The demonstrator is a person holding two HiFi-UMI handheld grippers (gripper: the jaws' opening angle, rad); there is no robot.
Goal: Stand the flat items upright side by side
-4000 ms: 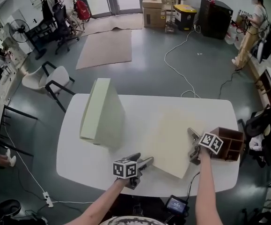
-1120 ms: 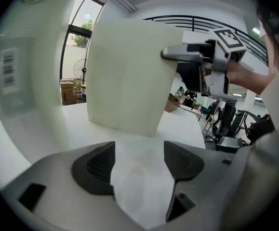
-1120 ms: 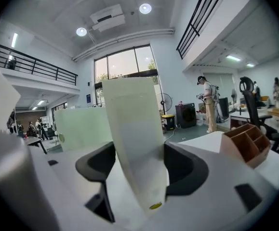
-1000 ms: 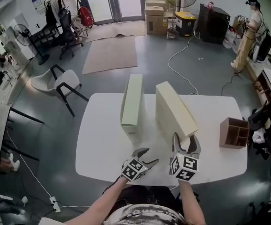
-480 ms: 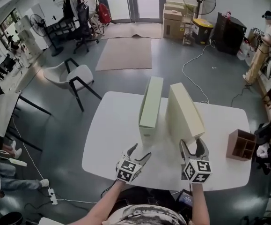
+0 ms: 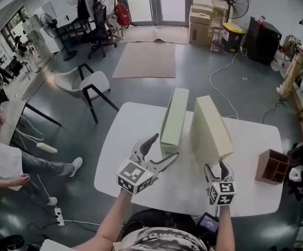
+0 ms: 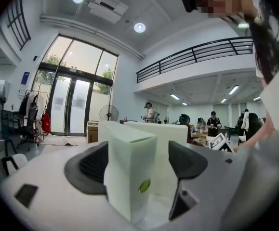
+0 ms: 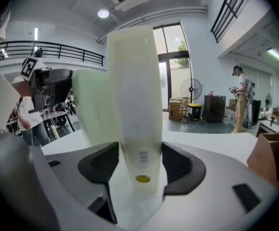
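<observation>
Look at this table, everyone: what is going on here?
A person with a gripper in each hand has two flat pale boxes upright side by side on the white table. The right gripper has just been closing its jaws on the right box. The left gripper has just been opening its jaws and holds nothing, just short of the left box.

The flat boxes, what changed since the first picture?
The right box, flat before, now stands upright beside the left box. The left gripper rose, its jaws just opening off the left box between them; the right gripper just closed on the right box. The wooden organizer stayed.
</observation>
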